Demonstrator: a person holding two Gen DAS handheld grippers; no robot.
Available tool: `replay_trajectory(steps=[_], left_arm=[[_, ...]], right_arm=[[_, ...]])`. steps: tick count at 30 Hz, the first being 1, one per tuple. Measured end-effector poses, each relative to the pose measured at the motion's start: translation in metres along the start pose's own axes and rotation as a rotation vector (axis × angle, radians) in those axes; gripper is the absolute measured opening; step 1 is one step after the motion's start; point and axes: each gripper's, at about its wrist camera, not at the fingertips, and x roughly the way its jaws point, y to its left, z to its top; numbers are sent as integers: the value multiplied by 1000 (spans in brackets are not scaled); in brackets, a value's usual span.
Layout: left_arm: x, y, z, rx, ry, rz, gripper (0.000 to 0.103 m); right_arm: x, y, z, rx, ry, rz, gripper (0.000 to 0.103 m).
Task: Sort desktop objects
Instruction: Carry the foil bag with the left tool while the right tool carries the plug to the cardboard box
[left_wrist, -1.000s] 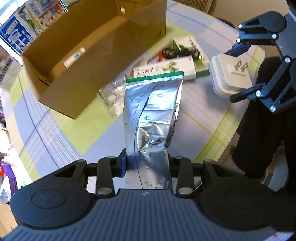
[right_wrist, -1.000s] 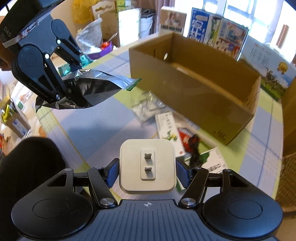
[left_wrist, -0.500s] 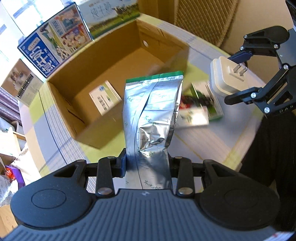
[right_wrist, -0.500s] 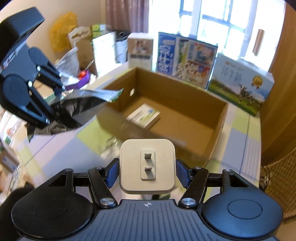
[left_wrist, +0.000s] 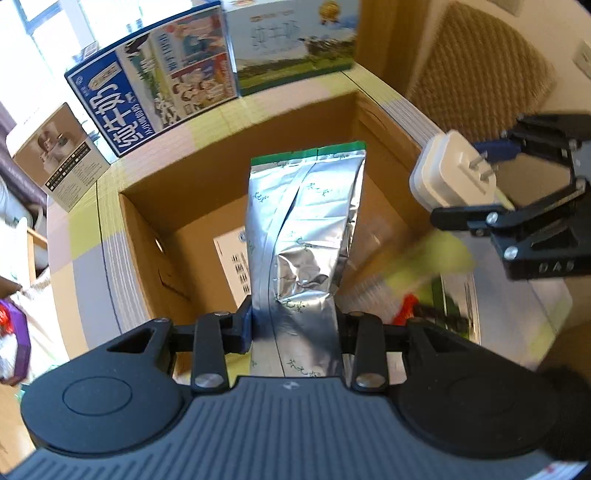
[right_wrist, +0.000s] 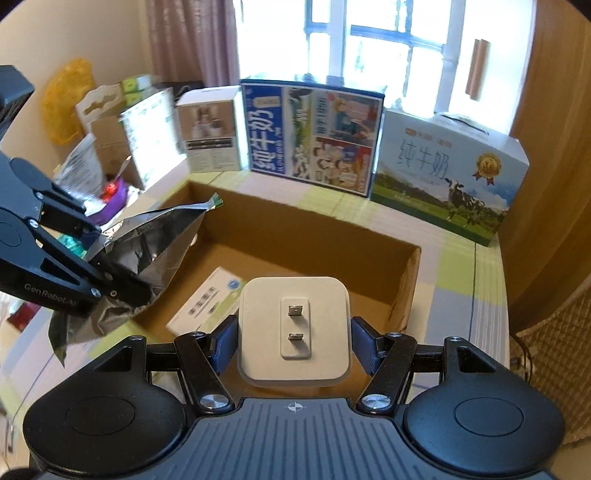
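While both claws are carried above the open brown cardboard box (right_wrist: 402, 280), each is clenched on a load. The left gripper (left_wrist: 293, 325) is clamped on a crinkled silver foil pouch with a green top seal (left_wrist: 306, 229); in the left wrist view the pouch rises toward 12 o'clock, over the box's open mouth. The right gripper (right_wrist: 293, 341) is closed on a square cream plug adapter with two metal prongs (right_wrist: 293, 328), gripped by its flat sides, prongs facing the camera. From the left wrist view that adapter (left_wrist: 448, 175) is seen at 2 o'clock, over the box's right-hand rim. Inside the box, a flat white and green carton (right_wrist: 207, 304) lies on the floor, the rest of the floor being bare. Beyond the far rim, at 12 o'clock, a blue milk carton case (right_wrist: 310, 136) and a white milk case with a cow picture (right_wrist: 447, 173) stand side by side on the chequered tablecloth (right_wrist: 461, 266). A woven chair back (left_wrist: 476, 74) is seen at 1 o'clock.
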Motion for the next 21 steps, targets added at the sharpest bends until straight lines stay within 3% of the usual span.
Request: replay_trajectory(steps=[11, 21], left_arm=[[42, 22, 43, -124, -28, -22, 31], [83, 27, 52, -143, -2, -20, 24]], right_arm=[[47, -24, 7, 65, 31, -19, 62], [77, -31, -7, 84, 78, -24, 62]])
